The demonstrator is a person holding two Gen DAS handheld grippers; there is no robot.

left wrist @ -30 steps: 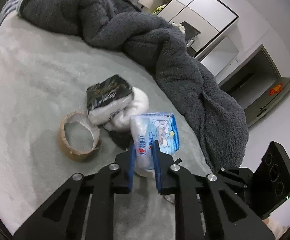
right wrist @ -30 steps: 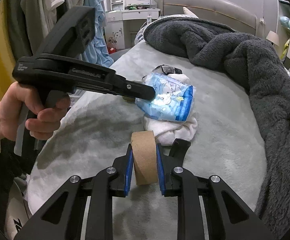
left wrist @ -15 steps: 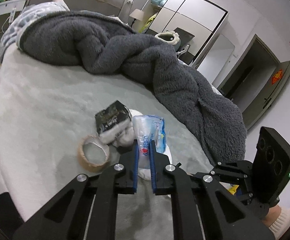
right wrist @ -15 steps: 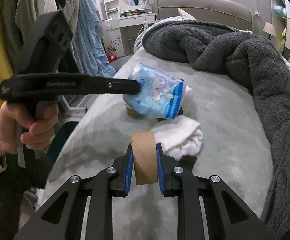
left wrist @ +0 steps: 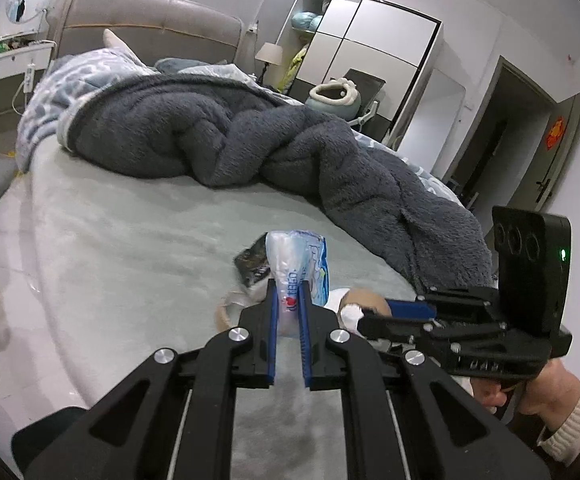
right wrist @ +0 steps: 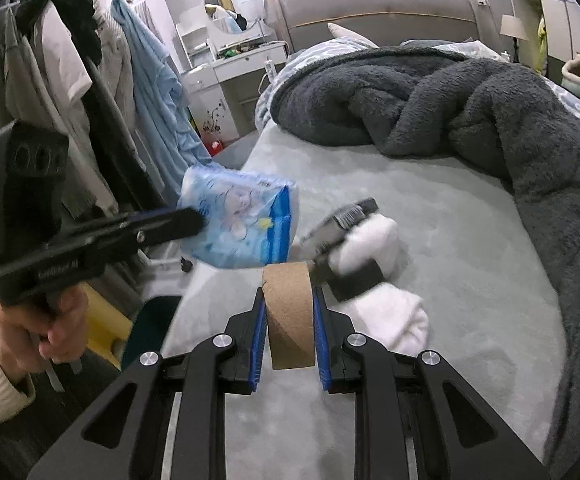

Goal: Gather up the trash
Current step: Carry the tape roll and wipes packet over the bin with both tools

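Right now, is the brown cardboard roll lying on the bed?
No, the cardboard roll is off the bed, squeezed between the fingers of the right gripper.

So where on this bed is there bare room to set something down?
Bare sheet runs between the grey blanket and the bed's near edge. It is crowded around the black packet and white socks, just beyond both tongs.
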